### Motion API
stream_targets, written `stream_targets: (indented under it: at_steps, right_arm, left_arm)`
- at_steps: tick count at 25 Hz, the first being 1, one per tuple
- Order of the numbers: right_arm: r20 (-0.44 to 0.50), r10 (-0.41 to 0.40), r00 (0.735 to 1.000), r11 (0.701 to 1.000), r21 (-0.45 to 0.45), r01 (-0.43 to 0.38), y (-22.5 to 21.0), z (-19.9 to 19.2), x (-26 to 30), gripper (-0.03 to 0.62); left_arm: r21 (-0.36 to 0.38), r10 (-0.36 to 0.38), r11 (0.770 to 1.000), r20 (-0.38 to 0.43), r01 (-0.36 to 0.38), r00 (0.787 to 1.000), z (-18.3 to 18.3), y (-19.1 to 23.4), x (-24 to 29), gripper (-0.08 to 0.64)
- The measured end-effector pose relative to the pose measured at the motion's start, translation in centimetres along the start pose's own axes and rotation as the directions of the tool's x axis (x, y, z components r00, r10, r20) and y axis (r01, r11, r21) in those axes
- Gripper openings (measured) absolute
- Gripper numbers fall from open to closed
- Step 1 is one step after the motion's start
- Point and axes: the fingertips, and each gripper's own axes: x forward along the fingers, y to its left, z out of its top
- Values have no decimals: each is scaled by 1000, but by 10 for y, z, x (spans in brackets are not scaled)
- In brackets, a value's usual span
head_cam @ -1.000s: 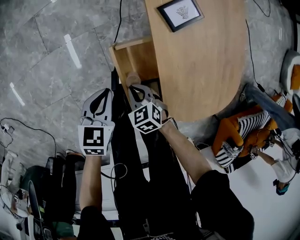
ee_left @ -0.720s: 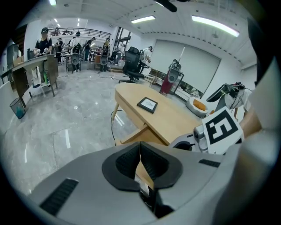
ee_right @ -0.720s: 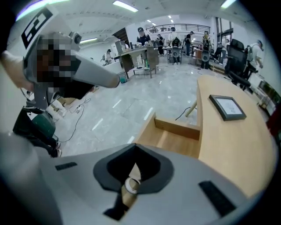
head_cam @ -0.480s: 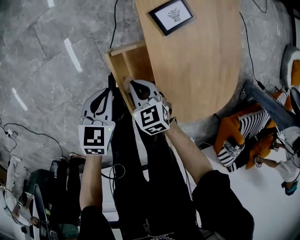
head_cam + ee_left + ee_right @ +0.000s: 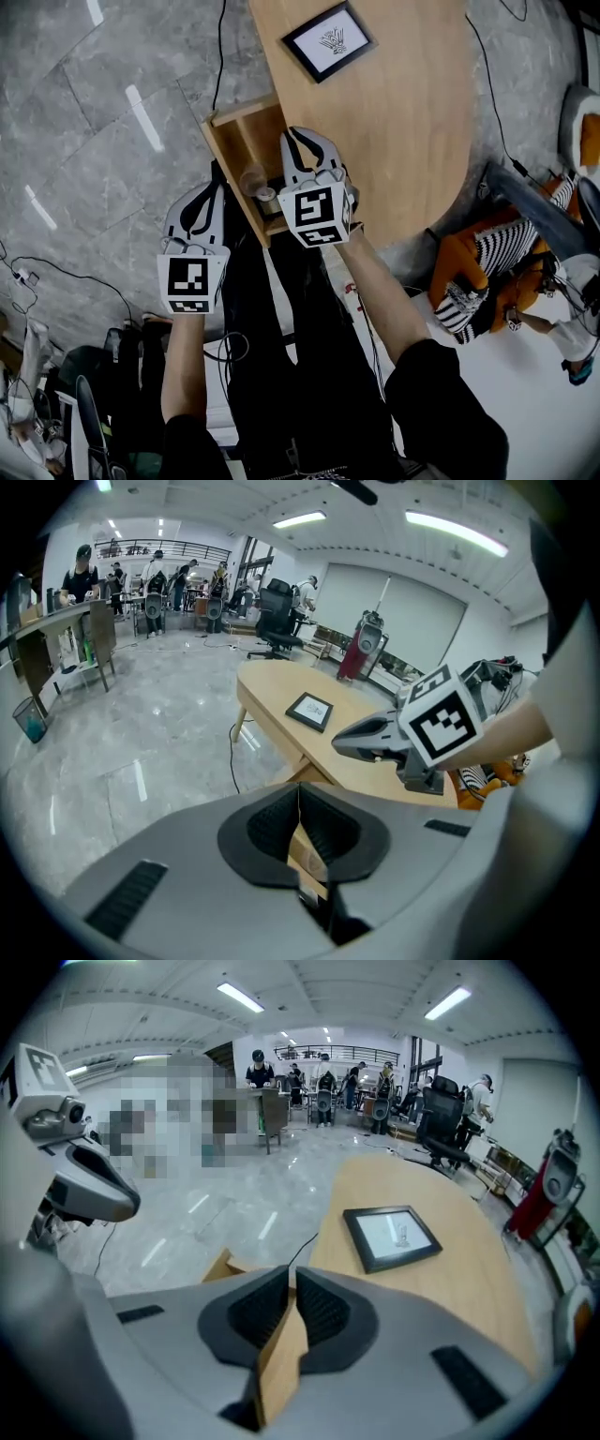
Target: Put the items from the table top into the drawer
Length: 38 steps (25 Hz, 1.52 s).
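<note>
A black-framed picture [image 5: 328,42] lies on the oval wooden table [image 5: 412,141]; it also shows in the right gripper view [image 5: 391,1237] and the left gripper view [image 5: 310,711]. The wooden drawer [image 5: 234,141] stands pulled out at the table's left side, and a small pale round item [image 5: 254,180] lies in it. My right gripper [image 5: 306,141] hangs over the table's edge beside the drawer, shut [image 5: 292,1283] with nothing in it. My left gripper [image 5: 201,192] stays over the floor left of the drawer, jaws together [image 5: 300,803] and empty.
A black cable [image 5: 220,47] runs over the grey tiled floor behind the drawer. An orange chair with striped cloth [image 5: 469,272] stands right of the table. Bags and gear [image 5: 84,375] lie at lower left. People and office chairs [image 5: 277,607] are far off.
My right gripper has risen from the open drawer and moved over the table's edge, toward the picture. The round item now lies uncovered in the drawer. My left gripper has barely shifted.
</note>
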Motion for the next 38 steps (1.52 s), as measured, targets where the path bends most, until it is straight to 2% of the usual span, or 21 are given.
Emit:
stream_targets:
  at_steps: [2,5,12,21,29,33,38]
  right_arm:
    - [-9,-27,1000,999,-21,27,-18,3,6,34]
    - [-27,-56,998,997,-47,55,-40,9,17,99]
    - [-64,-86,994,991,-103,79,-72,18,41,137]
    - [-119,-82,989,990,-126,67,-96,30,74,140]
    - [-168,-87,982,988,-142,63,-102,25,86,137]
    - [-212,-87,973,988,-142,58,-101,19,88,74]
    - [-180,-60,982,992,-117,39,-93,22,80,72]
  left_arm:
    - [-1,-2,1000,0,2,1000,2,-1,2,14]
    - [1,-8,1000,-6,8,1000,4,-3,3,15]
    - [-3,-15,1000,-18,15,1000,3,-5,6,14]
    - [-25,-1,1000,-21,1,1000,4,2,5,15]
    - [-46,6,999,-25,-7,1000,-1,2,6,14]
    - [-52,8,999,-25,-10,1000,-2,4,5,14]
    - [-53,12,999,-24,-13,1000,-5,7,1,15]
